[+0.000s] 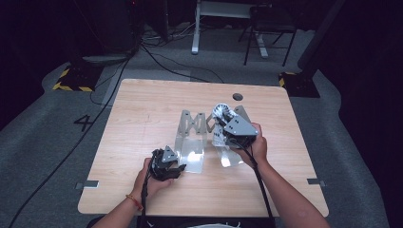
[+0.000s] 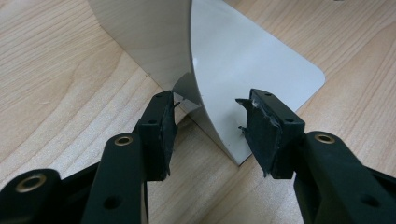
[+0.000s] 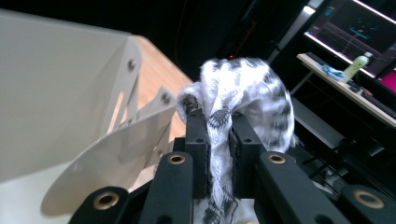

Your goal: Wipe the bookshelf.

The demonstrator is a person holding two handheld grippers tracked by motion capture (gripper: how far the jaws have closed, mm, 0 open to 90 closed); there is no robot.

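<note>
Two grippers work an expanding metal rack in the high view. Left gripper straddles a plate's corner, jaws half-open, untouching. Right gripper pinches a black-and-white sock above the rack; lowering it between plates looks next.

We see our left gripper's 2 black jaws standing apart astride the upright grey metal plate's corner on the light wooden table.

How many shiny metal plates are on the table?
2. One plate sits by the left hand-held gripper; the other plate is under the right hand-held gripper, which holds a cloth.
</note>
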